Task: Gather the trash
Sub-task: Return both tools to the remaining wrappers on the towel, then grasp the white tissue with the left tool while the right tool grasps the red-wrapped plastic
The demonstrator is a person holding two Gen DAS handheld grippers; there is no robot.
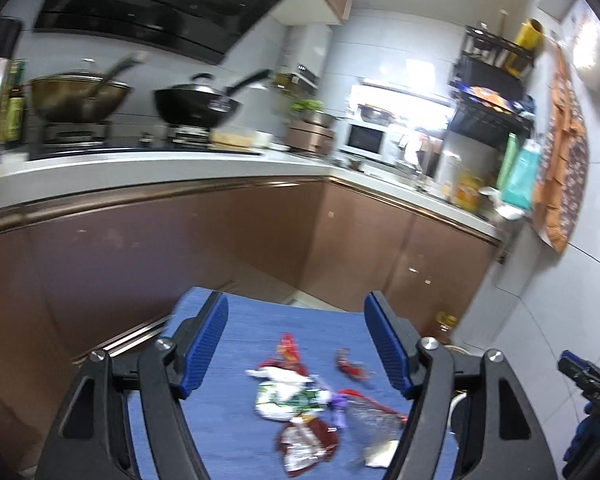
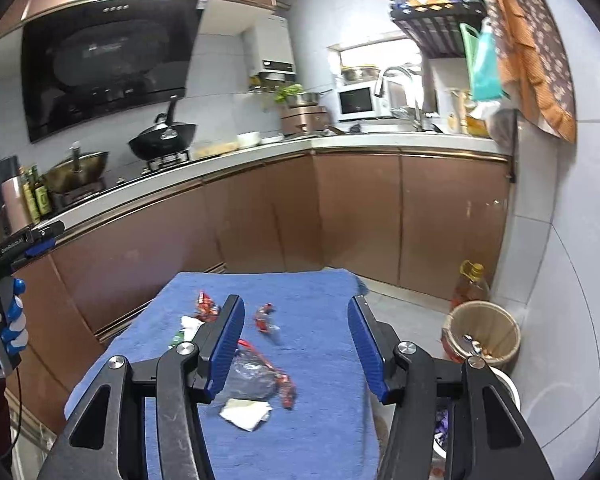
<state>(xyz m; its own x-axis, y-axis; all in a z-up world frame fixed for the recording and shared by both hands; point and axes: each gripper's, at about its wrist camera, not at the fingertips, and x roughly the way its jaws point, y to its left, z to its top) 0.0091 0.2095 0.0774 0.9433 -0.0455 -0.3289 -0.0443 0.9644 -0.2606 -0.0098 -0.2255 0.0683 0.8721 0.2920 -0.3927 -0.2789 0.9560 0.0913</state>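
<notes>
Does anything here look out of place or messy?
Yes. Torn snack wrappers lie scattered on the blue cloth, not in the bin beside it. Both grippers, left and right, are open and empty.

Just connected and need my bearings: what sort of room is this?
A home kitchen: a black wok sits on the gas stove under a range hood, and a microwave stands by the sink faucet.
</notes>
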